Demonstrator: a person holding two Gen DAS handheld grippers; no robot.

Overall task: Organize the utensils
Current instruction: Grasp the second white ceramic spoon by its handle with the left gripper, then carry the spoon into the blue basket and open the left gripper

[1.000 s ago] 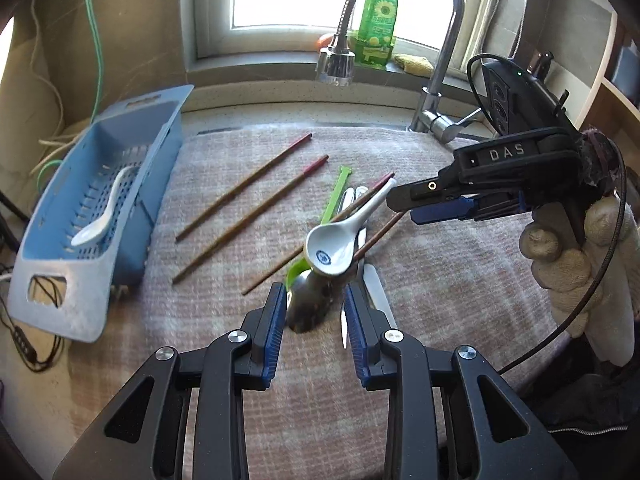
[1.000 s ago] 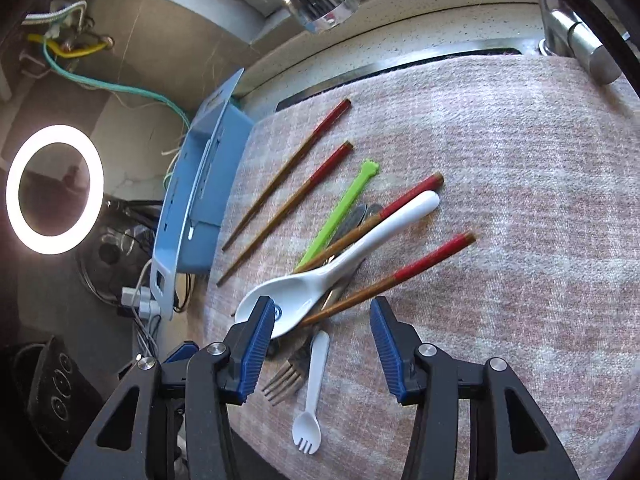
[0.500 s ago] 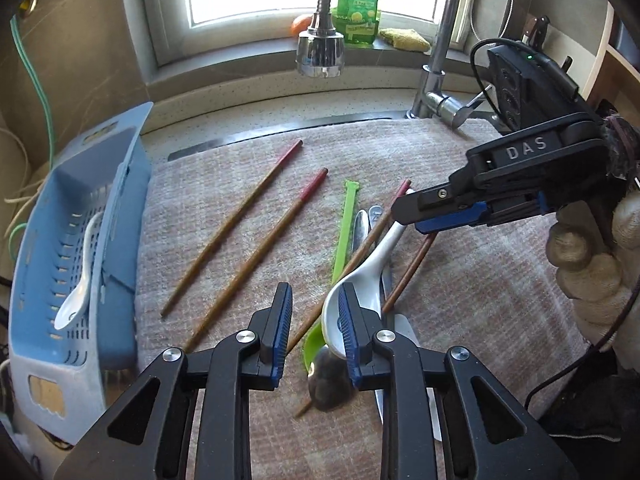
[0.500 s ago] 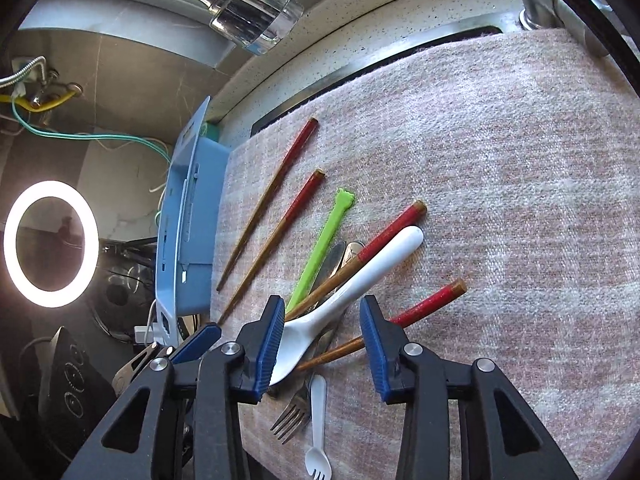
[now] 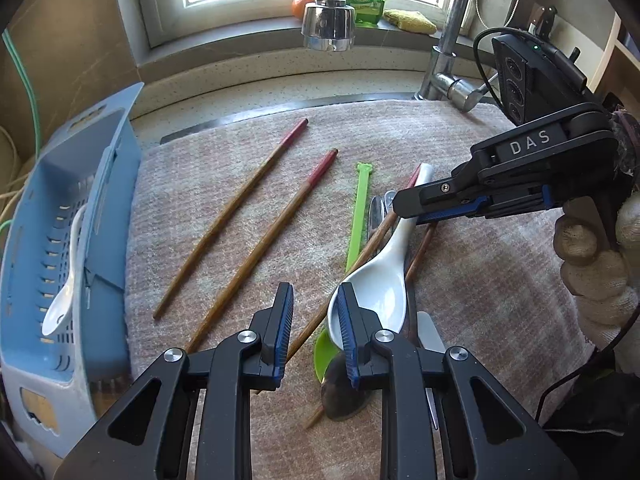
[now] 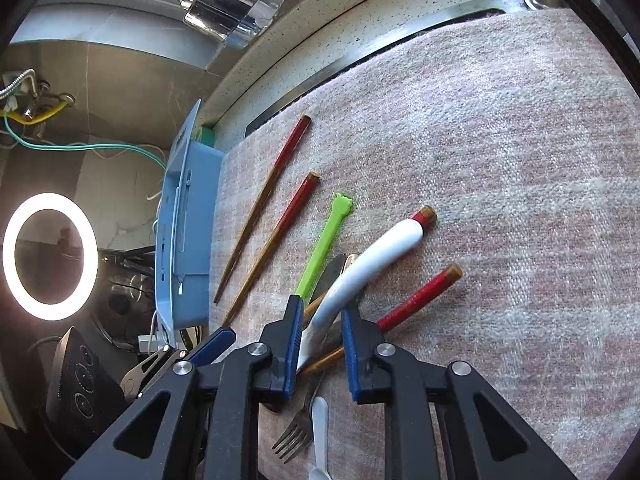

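- Near the middle of the towel [image 5: 460, 280] on the bench, the white spoon [image 5: 384, 276] lies on top of a pile of utensils, with its bowl at 6 o'clock in the left wrist view, close to the left hand-held gripper [image 5: 316, 332].
- Compared with a second ago, the right hand-held gripper [image 6: 320, 344] has come down along the handle, and its jaws are now narrower, one at each side of the handle; I cannot tell if the pads already press it.
- The left hand-held gripper has also narrowed and moved to the left of the bowl; it holds nothing, and only its right finger [image 5: 346, 332] is at the rim of the bowl.
- In my judgement this means the white spoon is the next thing to be lifted, probably to the blue basket [image 5: 96, 184] at 9 o'clock, where another white spoon [image 5: 64, 300] already lies.
- The long axis of the spoon runs from 6 o'clock toward 1 o'clock, and the handle end points to the faucet side.
- Two chopsticks [image 5: 256, 216] lie separately at 11 o'clock, almost parallel to it.
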